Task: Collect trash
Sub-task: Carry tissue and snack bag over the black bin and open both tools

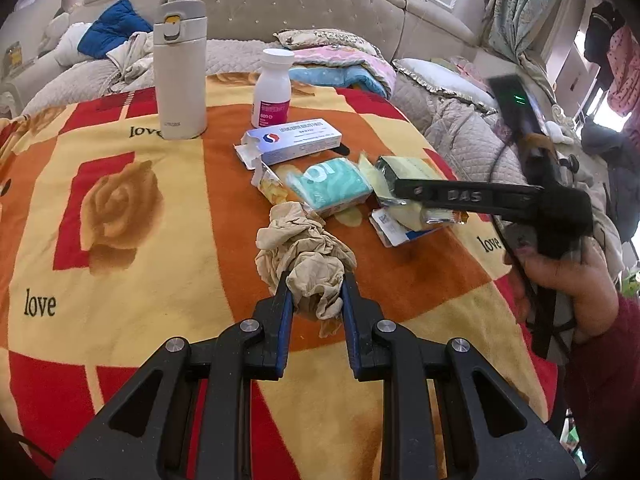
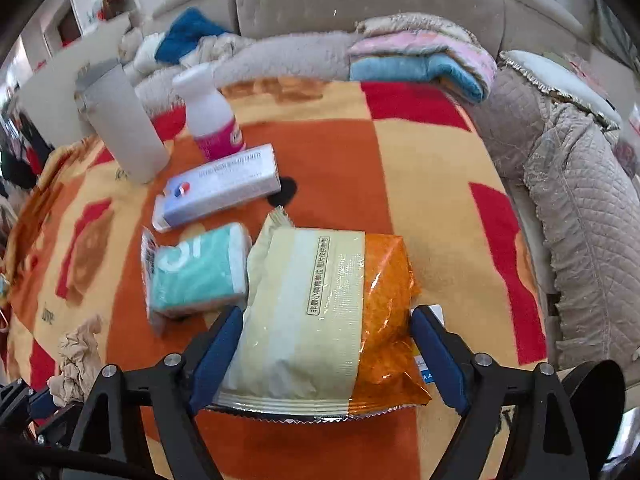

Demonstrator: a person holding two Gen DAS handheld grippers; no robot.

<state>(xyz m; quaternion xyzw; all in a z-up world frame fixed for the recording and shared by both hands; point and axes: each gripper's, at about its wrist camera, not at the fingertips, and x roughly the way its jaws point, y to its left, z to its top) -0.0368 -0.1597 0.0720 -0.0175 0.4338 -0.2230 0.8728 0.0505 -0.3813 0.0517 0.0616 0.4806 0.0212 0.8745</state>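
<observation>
My left gripper (image 1: 316, 280) is shut on a crumpled beige tissue (image 1: 306, 252), which rests on the patterned blanket (image 1: 132, 200); the tissue also shows at the left edge of the right wrist view (image 2: 78, 356). My right gripper (image 2: 326, 320) is open, its jaws on either side of a cream and orange snack wrapper (image 2: 320, 312) that lies on the blanket. In the left wrist view the right gripper (image 1: 394, 190) reaches over that wrapper (image 1: 400, 168). A small clear wrapper (image 1: 272, 186) lies by the teal tissue pack (image 1: 332, 186).
A teal tissue pack (image 2: 200, 272), a white medicine box (image 2: 224, 188), a white pill bottle (image 2: 210, 114) and a beige thermos (image 1: 180, 68) stand on the blanket (image 2: 340, 160). A small blue-white card (image 1: 394, 228) lies under the wrapper. Folded bedding (image 2: 424, 64) and a headboard lie behind.
</observation>
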